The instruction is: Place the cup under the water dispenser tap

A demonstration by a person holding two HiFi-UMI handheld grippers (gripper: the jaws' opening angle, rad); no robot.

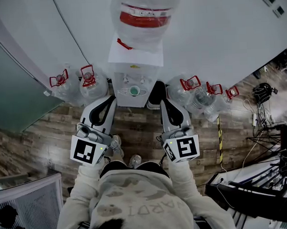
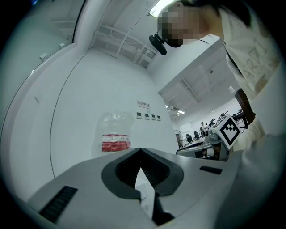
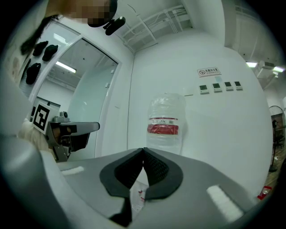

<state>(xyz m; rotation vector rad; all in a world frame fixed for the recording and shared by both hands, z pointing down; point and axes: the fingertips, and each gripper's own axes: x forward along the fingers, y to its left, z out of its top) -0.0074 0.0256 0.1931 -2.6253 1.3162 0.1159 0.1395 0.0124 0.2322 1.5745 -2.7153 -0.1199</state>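
Observation:
A white water dispenser (image 1: 132, 72) stands against the wall with a large clear bottle (image 1: 141, 14) on top. A small green cup (image 1: 135, 90) sits in its recess, below the two taps (image 1: 134, 80). My left gripper (image 1: 111, 99) hovers just left of the dispenser's front, and my right gripper (image 1: 163, 102) just right of it. Neither touches the cup. In the left gripper view the jaws (image 2: 140, 151) meet at their tips with nothing between them, and the bottle (image 2: 115, 134) rises beyond. The right gripper (image 3: 143, 150) is shut and empty too, facing the bottle (image 3: 164, 125).
Several spare water bottles with red handles stand on the wooden floor to the left (image 1: 87, 83) and right (image 1: 197, 92) of the dispenser. A glass partition (image 1: 14, 89) is at the left. Cables and black equipment (image 1: 270, 130) crowd the right side.

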